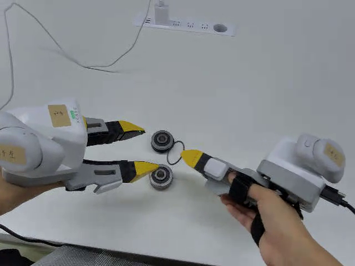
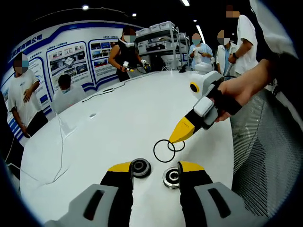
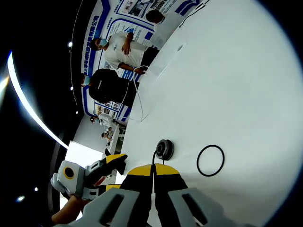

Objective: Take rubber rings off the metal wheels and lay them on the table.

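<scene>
My left claw (image 1: 147, 149) spread wide, its tips flanking the near metal wheel (image 1: 161, 177) and the far metal wheel (image 1: 162, 141) on the white tabletop (image 1: 249, 83), my right claw (image 1: 187, 155) pressed together, pinching a thin rubber ring (image 2: 183, 146) beside the wheels, a second ring (image 3: 198, 161) lying flat close by.

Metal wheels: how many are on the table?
2. Both lie on the white table ahead of the left gripper: the far wheel by its upper finger, the near wheel by its lower one. None looks hidden.
</scene>
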`<state>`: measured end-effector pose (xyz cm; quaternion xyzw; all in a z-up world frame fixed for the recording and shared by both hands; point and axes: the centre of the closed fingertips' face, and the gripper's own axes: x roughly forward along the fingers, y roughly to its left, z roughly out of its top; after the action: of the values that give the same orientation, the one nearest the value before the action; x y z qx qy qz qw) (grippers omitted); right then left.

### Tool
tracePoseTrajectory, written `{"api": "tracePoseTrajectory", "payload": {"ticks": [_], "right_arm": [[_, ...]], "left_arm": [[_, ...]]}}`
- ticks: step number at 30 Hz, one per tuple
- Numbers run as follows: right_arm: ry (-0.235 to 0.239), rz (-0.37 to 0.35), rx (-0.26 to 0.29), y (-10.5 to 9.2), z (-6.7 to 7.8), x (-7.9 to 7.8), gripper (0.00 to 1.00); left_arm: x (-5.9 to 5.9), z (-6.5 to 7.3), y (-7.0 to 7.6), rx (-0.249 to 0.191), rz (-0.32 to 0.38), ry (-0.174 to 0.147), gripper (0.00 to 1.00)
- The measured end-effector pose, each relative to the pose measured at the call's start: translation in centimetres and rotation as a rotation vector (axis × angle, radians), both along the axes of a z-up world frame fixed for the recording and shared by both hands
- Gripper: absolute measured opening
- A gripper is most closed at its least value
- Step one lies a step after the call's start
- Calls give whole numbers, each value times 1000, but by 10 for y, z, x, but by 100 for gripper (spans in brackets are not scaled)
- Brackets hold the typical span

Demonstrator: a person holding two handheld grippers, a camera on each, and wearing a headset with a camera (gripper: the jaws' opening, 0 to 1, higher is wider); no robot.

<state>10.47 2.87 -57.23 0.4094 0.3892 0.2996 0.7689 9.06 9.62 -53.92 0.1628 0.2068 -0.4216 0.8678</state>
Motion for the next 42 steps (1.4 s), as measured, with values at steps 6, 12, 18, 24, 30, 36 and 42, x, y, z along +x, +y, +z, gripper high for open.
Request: {"api": "tracePoseTrajectory", "payload": {"ticks": [6, 12, 18, 24, 30, 36, 42], "right_arm": [[39, -68, -62, -42, -23, 5, 1], [74, -92, -103, -55, -40, 2, 1], [66, -92, -154, -54, -44, -2, 2], [57, -107, -213, -60, -47, 0, 2], [33, -111, -253, -66, -48, 3, 3], [1, -120, -275, -67, -43, 6, 9], [-38, -137, -267, -69, -34, 13, 10]], "left_arm": [[3, 4, 3, -37, 28, -2, 39], [2, 5, 1, -45, 33, 3, 39], [0, 4, 0, -48, 34, 8, 38], [-2, 3, 0, -47, 35, 11, 38], [-3, 1, 1, -43, 34, 18, 38], [-3, 0, 1, -42, 32, 21, 38], [-2, -2, 1, -39, 31, 27, 38]]}}
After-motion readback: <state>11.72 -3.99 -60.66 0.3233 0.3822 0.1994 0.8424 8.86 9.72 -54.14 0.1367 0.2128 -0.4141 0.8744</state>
